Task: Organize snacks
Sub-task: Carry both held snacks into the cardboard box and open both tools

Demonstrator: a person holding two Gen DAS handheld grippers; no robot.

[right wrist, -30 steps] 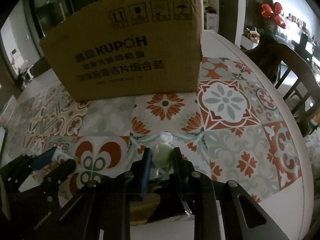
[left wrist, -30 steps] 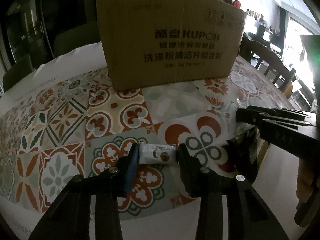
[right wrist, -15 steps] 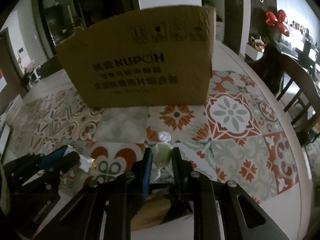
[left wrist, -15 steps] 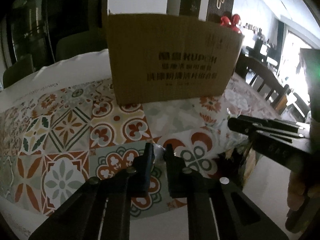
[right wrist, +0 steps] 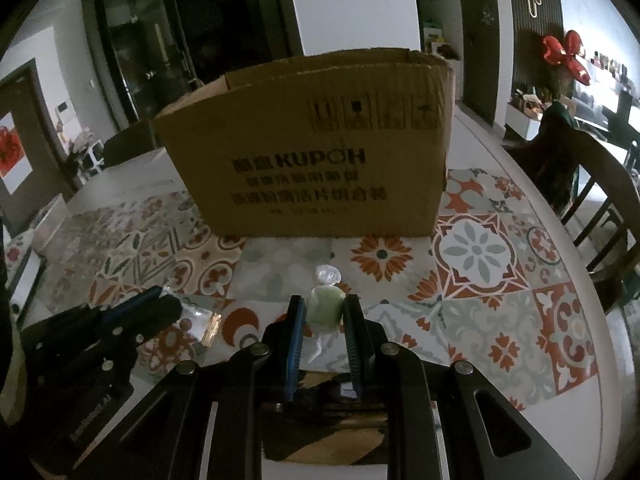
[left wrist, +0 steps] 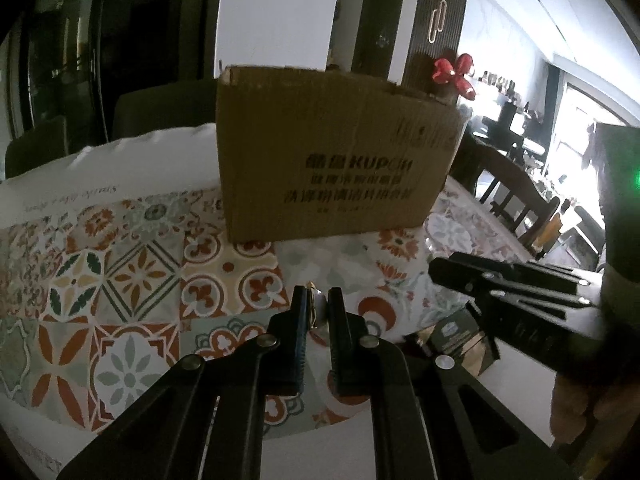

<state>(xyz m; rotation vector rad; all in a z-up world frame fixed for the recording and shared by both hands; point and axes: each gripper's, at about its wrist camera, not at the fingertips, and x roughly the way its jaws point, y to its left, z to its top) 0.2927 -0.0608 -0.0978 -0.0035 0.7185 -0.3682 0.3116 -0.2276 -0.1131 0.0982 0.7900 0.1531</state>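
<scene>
Right wrist view: your right tool (right wrist: pixel 323 314) grips the pale green wrapped candy (right wrist: pixel 323 311), your left tool (left wrist: pixel 317 309) pinches a silvery flat packet (left wrist: pixel 319 303); carry both above the brown cardboard box (right wrist: pixel 320 168) rim before releasing.

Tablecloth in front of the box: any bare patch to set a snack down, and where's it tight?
Bare tablecloth runs between the cardboard box and both grippers, widest toward the chair. Left of the box is bare too. Tight at the near edge: left gripper and right gripper sit close together, a dark packet between them.
</scene>
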